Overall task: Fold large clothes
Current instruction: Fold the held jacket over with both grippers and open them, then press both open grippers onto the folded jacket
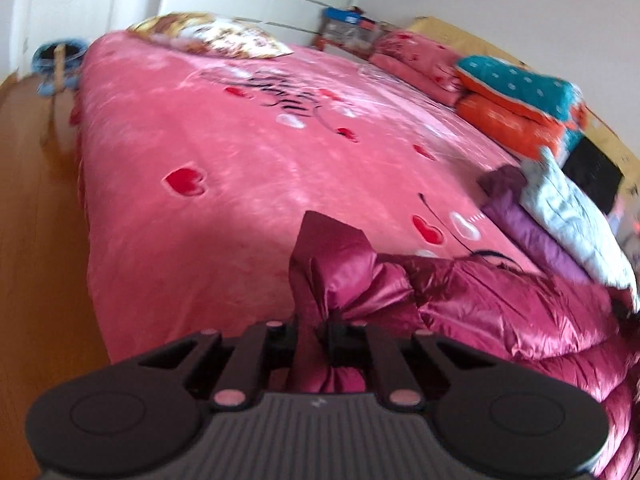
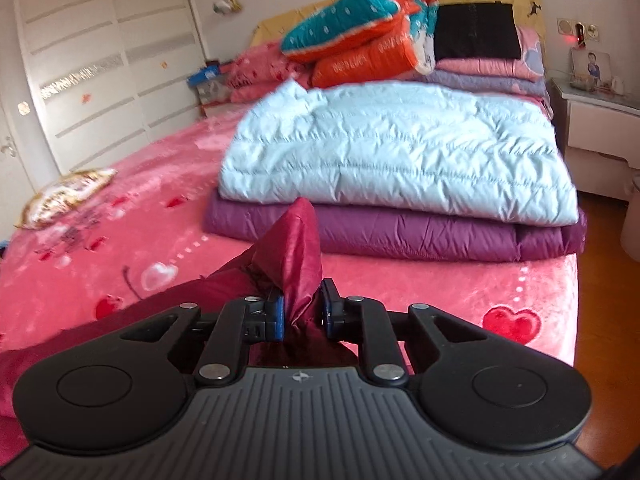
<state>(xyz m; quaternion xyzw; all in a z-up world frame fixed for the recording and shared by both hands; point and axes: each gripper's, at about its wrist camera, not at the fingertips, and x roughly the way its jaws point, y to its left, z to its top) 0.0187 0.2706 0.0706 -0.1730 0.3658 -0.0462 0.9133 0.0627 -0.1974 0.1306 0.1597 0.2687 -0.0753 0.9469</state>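
Shiny maroon quilted jacket (image 1: 500,304): lying crumpled on pink heart-print bed blanket (image 1: 208,152). Left gripper (image 1: 314,330) and right gripper (image 2: 303,312): 2 clamped tight on pinched jacket folds.

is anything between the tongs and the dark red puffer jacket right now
Nothing visible. The left tongs and right tongs are each shut on a bunched fold of the dark red jacket, fabric pinched directly between the pads.

Black ribbed left gripper (image 1: 314,334); right gripper (image 2: 303,312), blue-padded jaws.
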